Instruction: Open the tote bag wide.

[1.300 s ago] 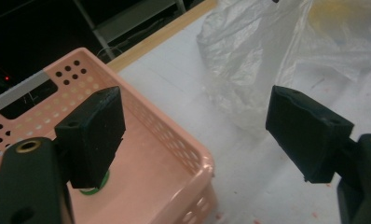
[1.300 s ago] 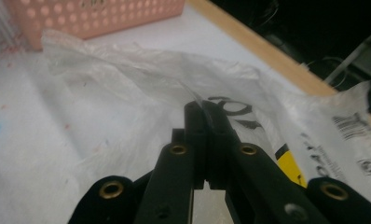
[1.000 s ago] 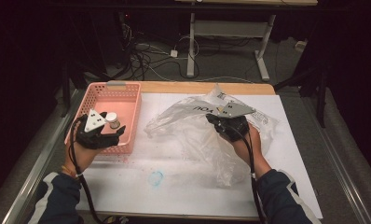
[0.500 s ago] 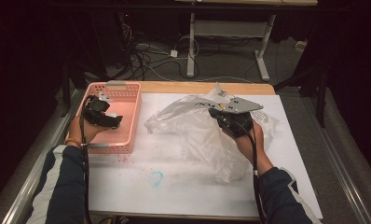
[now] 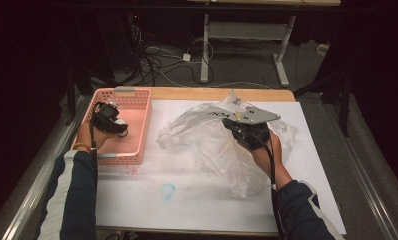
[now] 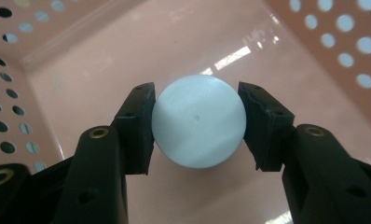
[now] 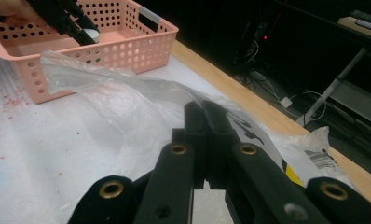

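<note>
Inside the pink perforated plastic basket [image 6: 48, 60], your left gripper [image 6: 197, 123] has just closed its fingers on the round white ball [image 6: 198, 121], not yet lifted, while your right gripper [image 7: 205, 135] pinches the clear plastic bag [image 7: 127, 102] beside it.

White ball [image 6: 198, 121]: round, smooth, glossy, faint dark speck on front; sits low inside pink perforated basket [image 5: 137, 107], just above its floor. Clear plastic bag [image 5: 212, 145]: crumpled, black print, mouth edge raised, rest spread across white tabletop beside basket.

sleeves [image 5: 72, 200]: we wear navy with white stripes | left gripper [image 6: 196, 122]: our black jaws, brass screw eyelets | cable [image 5: 273, 175]: black | wristband [image 5: 82, 146]: orange
</note>
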`<move>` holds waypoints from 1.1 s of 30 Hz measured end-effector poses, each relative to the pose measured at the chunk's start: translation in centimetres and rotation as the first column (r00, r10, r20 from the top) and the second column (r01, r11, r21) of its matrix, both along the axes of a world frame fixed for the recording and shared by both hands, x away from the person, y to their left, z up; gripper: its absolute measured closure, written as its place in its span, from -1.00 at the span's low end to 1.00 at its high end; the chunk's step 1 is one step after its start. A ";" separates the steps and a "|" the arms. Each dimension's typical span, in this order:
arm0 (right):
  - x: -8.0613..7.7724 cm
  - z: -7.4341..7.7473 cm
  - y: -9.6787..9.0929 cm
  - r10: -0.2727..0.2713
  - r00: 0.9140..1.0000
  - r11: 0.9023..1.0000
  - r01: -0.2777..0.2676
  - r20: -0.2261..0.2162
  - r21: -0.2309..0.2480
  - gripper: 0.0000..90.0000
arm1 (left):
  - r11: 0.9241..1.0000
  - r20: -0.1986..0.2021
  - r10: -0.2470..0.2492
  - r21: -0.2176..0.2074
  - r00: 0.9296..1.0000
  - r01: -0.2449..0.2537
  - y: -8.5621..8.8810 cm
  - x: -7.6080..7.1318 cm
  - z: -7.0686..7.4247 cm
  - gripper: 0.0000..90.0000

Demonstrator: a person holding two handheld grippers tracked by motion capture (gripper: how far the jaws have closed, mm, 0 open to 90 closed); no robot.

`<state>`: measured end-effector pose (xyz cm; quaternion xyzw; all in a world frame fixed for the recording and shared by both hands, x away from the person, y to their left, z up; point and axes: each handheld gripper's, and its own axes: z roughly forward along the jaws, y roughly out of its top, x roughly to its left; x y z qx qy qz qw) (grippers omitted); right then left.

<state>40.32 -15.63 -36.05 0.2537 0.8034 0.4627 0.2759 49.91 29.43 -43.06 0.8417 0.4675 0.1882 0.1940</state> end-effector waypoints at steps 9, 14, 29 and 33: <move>-0.2 0.4 -0.3 -0.036 0.998 0.999 0.036 0.046 -0.003 1.00 | 0.997 0.153 -0.010 -0.070 0.988 0.021 -0.2 -1.4 1.8 0.07; -0.3 0.6 -0.7 -0.051 0.998 0.999 0.051 0.049 0.007 1.00 | 0.994 0.212 -0.018 -0.104 0.977 0.041 -0.7 -2.1 2.4 0.07; -0.2 -0.1 -0.8 -0.083 0.995 0.996 0.085 0.058 -0.033 1.00 | 0.942 0.429 -0.071 -0.269 0.900 0.203 -2.9 -7.4 4.8 0.07; 0.0 -0.9 -0.7 -0.086 0.995 0.994 0.088 0.044 -0.057 1.00 | 0.936 0.469 -0.122 -0.240 0.875 0.259 -4.7 -8.6 5.4 0.07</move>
